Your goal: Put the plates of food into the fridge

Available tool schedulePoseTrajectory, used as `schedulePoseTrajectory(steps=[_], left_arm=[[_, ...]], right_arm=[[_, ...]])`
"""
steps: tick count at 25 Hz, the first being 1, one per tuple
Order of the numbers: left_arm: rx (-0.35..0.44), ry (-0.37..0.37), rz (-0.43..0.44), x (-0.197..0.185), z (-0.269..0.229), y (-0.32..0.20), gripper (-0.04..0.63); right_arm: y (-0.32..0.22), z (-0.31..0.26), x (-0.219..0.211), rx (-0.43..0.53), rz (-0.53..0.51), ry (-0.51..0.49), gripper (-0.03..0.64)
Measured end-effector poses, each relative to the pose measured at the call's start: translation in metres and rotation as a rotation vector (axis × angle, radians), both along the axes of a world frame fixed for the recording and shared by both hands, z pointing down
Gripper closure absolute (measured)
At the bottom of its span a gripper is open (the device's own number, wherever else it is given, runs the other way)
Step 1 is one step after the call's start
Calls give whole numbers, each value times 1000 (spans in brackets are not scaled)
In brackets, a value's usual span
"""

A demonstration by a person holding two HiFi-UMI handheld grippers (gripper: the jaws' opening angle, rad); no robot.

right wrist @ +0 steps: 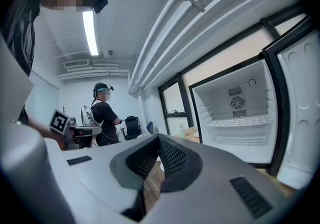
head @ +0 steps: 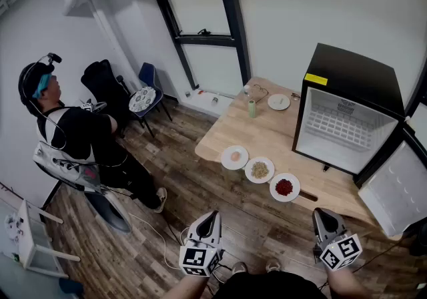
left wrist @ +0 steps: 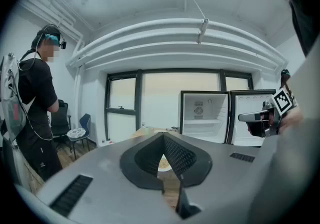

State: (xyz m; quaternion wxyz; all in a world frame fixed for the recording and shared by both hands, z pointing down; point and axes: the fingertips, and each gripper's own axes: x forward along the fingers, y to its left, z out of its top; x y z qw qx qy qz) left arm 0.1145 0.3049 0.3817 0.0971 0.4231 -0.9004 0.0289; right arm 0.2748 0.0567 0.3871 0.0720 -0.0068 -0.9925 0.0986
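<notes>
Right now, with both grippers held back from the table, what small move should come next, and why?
Probably reach the right gripper toward the red-food plate: its jaws are shut and empty, and that plate is the front-row one closest to the open, empty fridge.

Grey left tongs (head: 213, 214) and right tongs (head: 323, 212), each with black-and-white square markings.

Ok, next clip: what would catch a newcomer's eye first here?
The black mini fridge at the right end of the wooden table, door wide open, shelf bare. Along the table's near edge sit three plates: pale food, brownish food, red food. A person in a headset stands at left.
</notes>
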Motion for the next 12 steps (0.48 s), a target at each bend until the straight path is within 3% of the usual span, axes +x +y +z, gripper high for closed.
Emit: schedulePoseTrajectory(steps=[8,12], left_arm=[[21,-30,-25,8,-4,-38,591],[-5,-32,-24,3,-2,-43,591]], right_arm=[[-40,11,2,8,-33,-5,595],[-55,24,-8,-33,-13,9,595]])
